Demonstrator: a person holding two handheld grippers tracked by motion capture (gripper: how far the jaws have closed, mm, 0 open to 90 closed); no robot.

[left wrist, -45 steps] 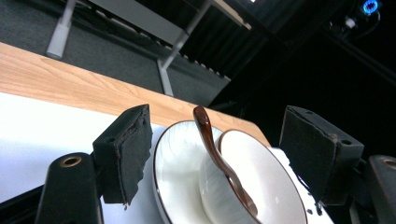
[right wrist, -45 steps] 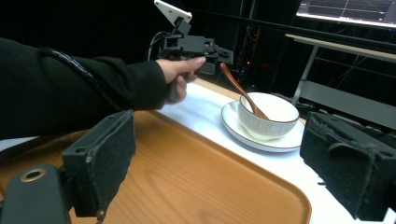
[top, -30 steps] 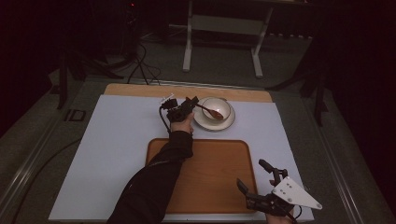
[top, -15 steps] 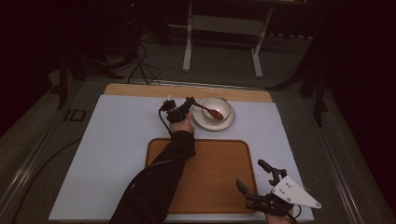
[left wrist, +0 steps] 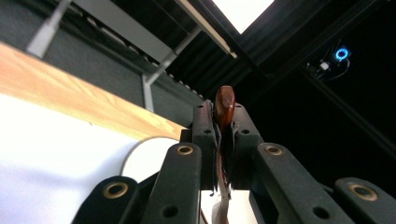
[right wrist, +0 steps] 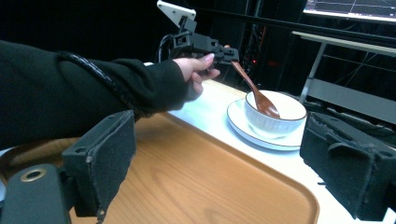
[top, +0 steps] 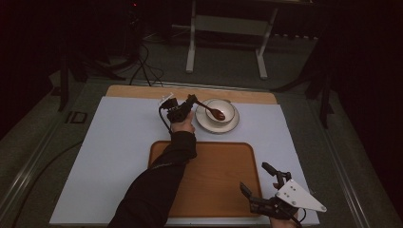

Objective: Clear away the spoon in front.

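Observation:
A brown wooden spoon [top: 215,112] leans with its scoop inside a white bowl [top: 230,110], which stands on a white saucer [top: 216,127] at the far middle of the table. My left gripper [top: 192,100] has just been closing and is now shut on the spoon's handle [left wrist: 224,100]; the handle tip pokes up between the jaws. In the right gripper view the spoon [right wrist: 254,91] slants down from the left gripper [right wrist: 225,55] into the bowl [right wrist: 280,122]. My right gripper [top: 255,177] stands open over the near right corner of the wooden tray [top: 214,175], holding nothing.
A white mat [top: 119,142] covers the table, with a strip of bare wood [top: 142,90] along the far edge. The tray [right wrist: 187,186] lies between me and the saucer [right wrist: 246,129]. Beyond the table stand a metal frame and cables on a dark floor.
The left gripper's jaws have closed onto the spoon handle. The hand has shifted only slightly. The right gripper has stayed where it was.

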